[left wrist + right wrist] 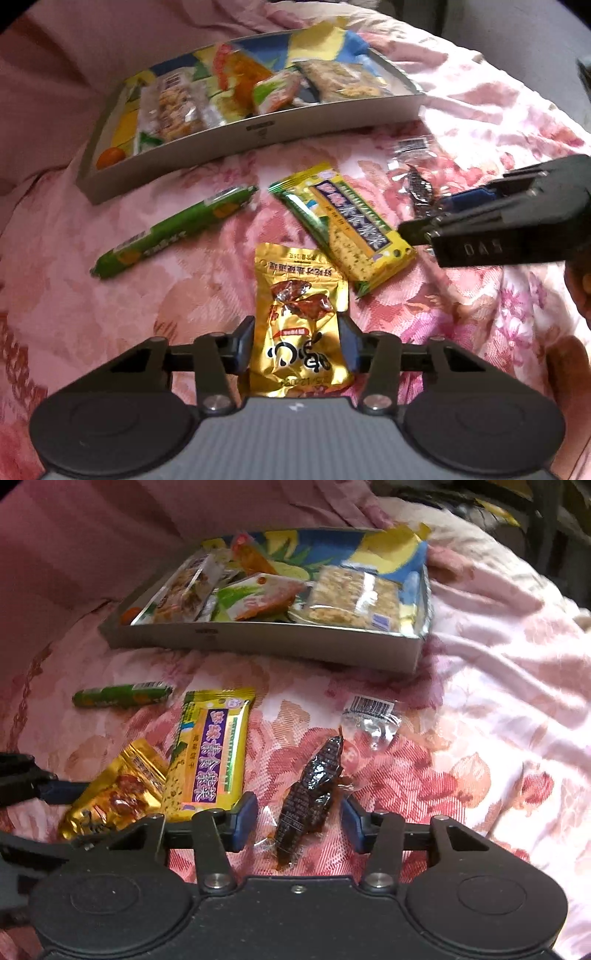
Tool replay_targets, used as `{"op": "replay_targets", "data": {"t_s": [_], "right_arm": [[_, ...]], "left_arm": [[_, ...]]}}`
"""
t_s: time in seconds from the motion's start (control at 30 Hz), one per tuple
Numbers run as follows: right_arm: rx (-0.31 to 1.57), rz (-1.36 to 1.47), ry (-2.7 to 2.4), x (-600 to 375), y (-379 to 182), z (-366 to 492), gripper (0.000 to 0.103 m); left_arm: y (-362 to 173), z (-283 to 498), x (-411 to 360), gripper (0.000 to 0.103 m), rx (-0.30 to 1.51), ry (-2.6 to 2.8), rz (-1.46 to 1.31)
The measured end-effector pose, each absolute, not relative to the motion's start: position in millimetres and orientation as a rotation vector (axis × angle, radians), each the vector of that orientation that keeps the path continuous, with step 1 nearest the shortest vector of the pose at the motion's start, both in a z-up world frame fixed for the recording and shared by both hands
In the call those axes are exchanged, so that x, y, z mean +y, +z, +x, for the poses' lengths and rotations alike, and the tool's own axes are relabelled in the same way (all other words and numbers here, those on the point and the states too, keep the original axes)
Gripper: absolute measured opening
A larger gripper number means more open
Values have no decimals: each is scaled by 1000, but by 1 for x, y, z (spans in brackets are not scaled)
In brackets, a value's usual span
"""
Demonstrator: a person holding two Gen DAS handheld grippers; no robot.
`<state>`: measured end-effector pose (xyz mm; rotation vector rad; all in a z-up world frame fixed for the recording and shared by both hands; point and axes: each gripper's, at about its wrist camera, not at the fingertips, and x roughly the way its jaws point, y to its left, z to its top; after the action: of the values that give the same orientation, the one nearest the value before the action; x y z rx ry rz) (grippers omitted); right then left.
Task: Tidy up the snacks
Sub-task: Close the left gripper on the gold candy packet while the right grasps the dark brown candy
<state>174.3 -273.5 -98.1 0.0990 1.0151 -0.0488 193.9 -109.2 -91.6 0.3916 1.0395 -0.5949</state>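
Observation:
A gold snack packet (301, 332) lies on the pink floral bedspread, and my left gripper (297, 343) is shut on it, a pad against each side edge. My right gripper (297, 819) stands open around a dark snack in a clear wrapper (306, 801), with a gap showing on both sides. In the left wrist view the right gripper (432, 218) comes in from the right above that dark snack (421, 188). A yellow cracker packet (347, 229) and a green sausage stick (173, 232) lie loose between the grippers and a grey box (258, 140) holding several snacks.
A clear wrapper with a barcode (369, 716) lies just beyond the dark snack. The grey box (258, 638) sits at the back of the bed with a colourful lining. Rumpled pink bedding (498, 664) rises to the right. A hand (576, 295) shows at the right edge.

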Motion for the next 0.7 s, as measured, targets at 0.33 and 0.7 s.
{"op": "replay_targets", "data": {"t_s": [0.33,0.7], "right_arm": [[924,-346,33,-220,-93,147,46],[788,-620,2,-193,-92,124,20]], "left_arm": [[-72,168,-90,50,1023,-447,192],[-60,155,-72,50,924,-373,18]]}}
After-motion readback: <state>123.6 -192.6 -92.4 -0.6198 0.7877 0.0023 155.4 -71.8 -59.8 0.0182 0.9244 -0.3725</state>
